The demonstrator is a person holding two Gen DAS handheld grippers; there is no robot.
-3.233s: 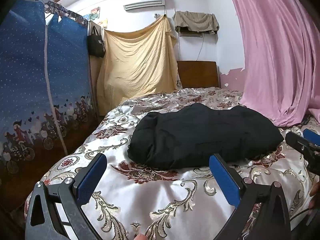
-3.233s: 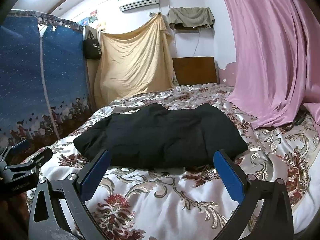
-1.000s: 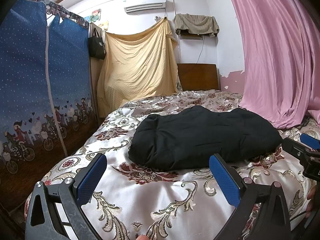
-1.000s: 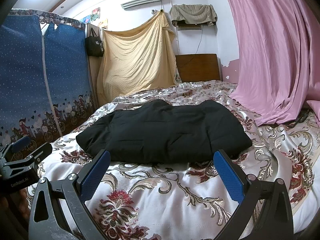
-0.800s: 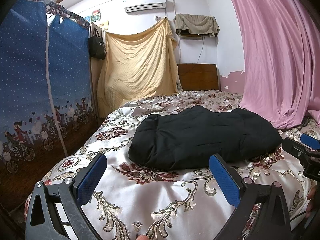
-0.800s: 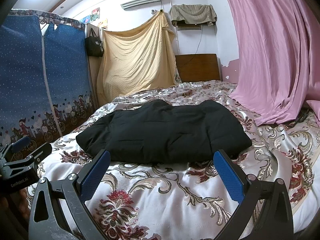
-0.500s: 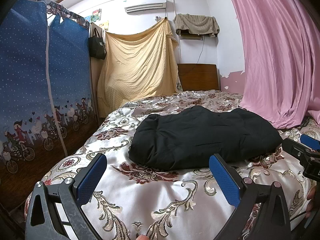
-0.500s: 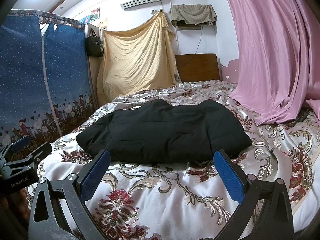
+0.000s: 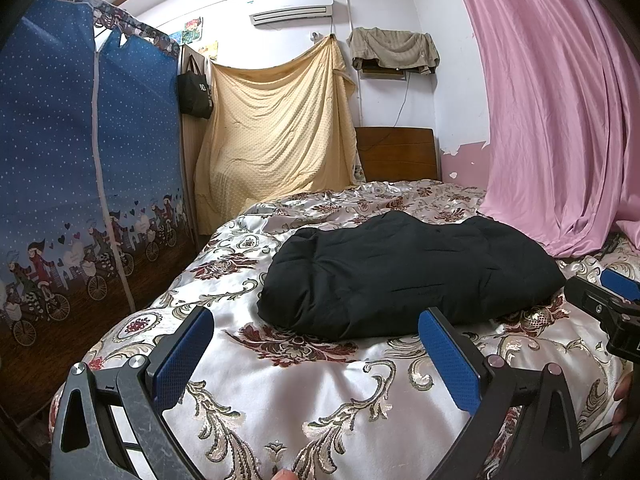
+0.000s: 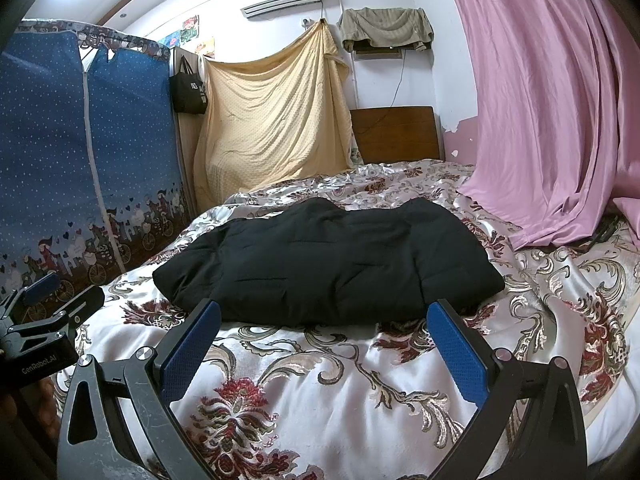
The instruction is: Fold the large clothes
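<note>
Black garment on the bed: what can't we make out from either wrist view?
- Black garment: its layers and underside are hidden by its own bulk in both views, and so is the far edge.
- Garment type: no sleeve, collar or zip is distinguishable; the dark fabric swallows detail.
- Right gripper: cut off by the right edge in the left wrist view.
- Bed: near edge hidden behind both open jaws.

We see a bed [image 9: 304, 392] covered in a glossy white satin spread with gold scrolls and dark red flowers. On it lies a puffy black quilted garment [image 9: 404, 276], folded into a thick bundle, and the hem of a pink curtain [image 10: 532, 208] rests on its right edge.
</note>
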